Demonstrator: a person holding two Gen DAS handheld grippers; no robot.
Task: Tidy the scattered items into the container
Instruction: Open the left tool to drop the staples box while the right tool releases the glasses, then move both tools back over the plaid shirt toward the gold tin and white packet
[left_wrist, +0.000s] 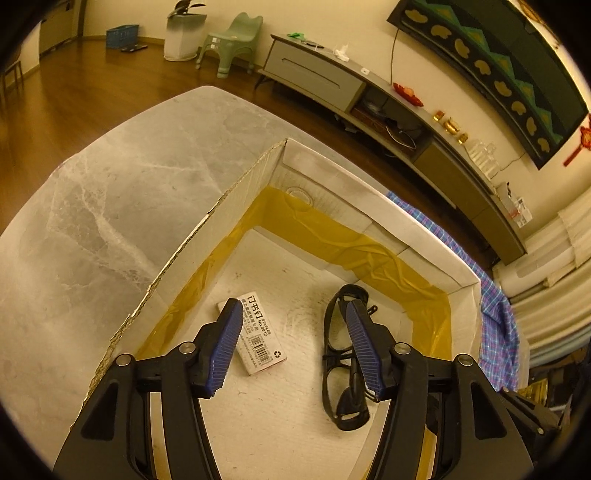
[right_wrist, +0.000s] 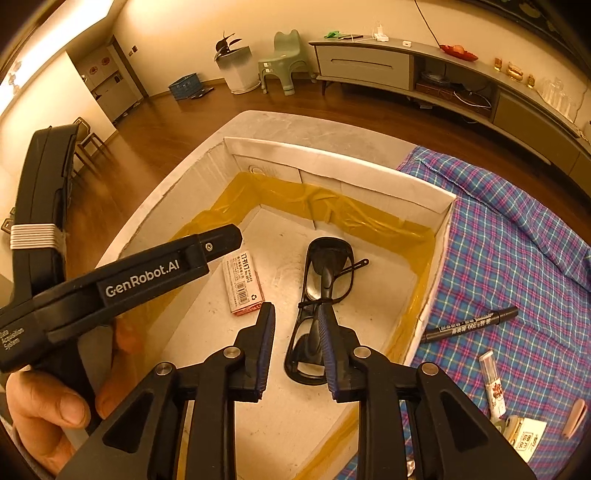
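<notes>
A white cardboard box (left_wrist: 376, 206) (right_wrist: 369, 173) lined with yellow tape stands on the marble table. Inside lie a staples box (left_wrist: 258, 338) (right_wrist: 242, 282) and black glasses (left_wrist: 341, 369) (right_wrist: 321, 280). My left gripper (left_wrist: 293, 308) is open and empty above the box floor, between the two items; its black body also shows in the right wrist view (right_wrist: 147, 273). My right gripper (right_wrist: 295, 312) is open and empty over the box, beside the glasses. On the plaid cloth to the right lie a black marker (right_wrist: 469, 325), a small tube (right_wrist: 493, 384), a pink piece (right_wrist: 574, 417) and a small carton (right_wrist: 526, 437).
The blue plaid cloth (right_wrist: 517, 229) (left_wrist: 495, 314) covers the table right of the box. Bare marble table (left_wrist: 92, 206) lies left of it. A TV cabinet (right_wrist: 369, 66), green stool (right_wrist: 280, 62) and plant pot (right_wrist: 236, 66) stand far behind.
</notes>
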